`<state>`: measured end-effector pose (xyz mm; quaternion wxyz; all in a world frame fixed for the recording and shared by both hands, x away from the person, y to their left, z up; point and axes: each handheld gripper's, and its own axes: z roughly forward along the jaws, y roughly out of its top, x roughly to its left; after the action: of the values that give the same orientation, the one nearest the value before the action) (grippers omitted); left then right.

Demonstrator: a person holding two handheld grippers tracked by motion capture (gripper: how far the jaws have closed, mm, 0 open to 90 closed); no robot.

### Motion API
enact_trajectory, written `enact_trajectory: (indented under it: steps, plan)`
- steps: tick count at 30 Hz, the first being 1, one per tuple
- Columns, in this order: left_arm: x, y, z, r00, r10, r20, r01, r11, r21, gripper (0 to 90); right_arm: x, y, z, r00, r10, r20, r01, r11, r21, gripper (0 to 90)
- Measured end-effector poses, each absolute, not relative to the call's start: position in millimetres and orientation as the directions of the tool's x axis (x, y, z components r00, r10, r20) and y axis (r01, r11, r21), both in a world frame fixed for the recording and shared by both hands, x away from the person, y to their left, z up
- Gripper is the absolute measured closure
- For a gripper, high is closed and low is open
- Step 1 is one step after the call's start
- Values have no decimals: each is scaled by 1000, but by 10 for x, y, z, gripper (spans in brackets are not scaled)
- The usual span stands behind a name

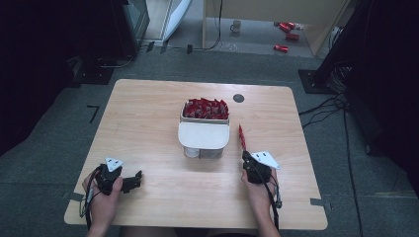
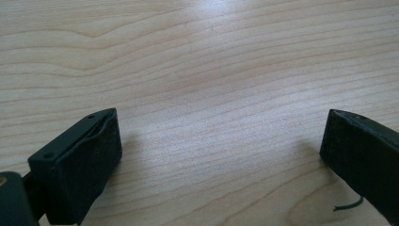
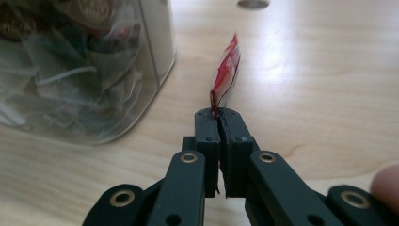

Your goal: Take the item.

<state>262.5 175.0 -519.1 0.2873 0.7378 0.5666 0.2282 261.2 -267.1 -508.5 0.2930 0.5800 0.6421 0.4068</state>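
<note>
Right gripper has its fingers pinched on the tail of a red sachet, held just beside the clear container on the tabletop. Left gripper rests wide open, empty. Keep the pinch firm; the sachet looks thin and slippery.

Light wooden table top with rounded corners: pale grain, set on the floor.
Small dark round disc: set in the table near its far edge, right of centre.
Grey carpeted floor: all round the table.
Short black tape marks: on the carpet, left of the table.
Loose black cables: across the carpet on the right.
Pale mug: upright on the far floor.
Scattered red cans: lying right of the mug, one nearer.
</note>
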Motion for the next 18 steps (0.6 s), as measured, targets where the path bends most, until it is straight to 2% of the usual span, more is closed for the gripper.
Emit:
enact_trajectory:
  steps: [6,12,18]
  plan:
    - [2625,1750,-5191,254,967,11,705,-193,683,0,2625,-2630,-5160,-193,974,121,576,13,817,847]
    - [2625,1750,-5191,254,967,11,705,-193,683,0,2641,-2630,-5197,-199,968,154,608,-1,794,765]
    - [2625,1750,-5191,253,967,11,705,-192,683,0,2632,-2636,-5168,-236,956,176,607,3,794,613]
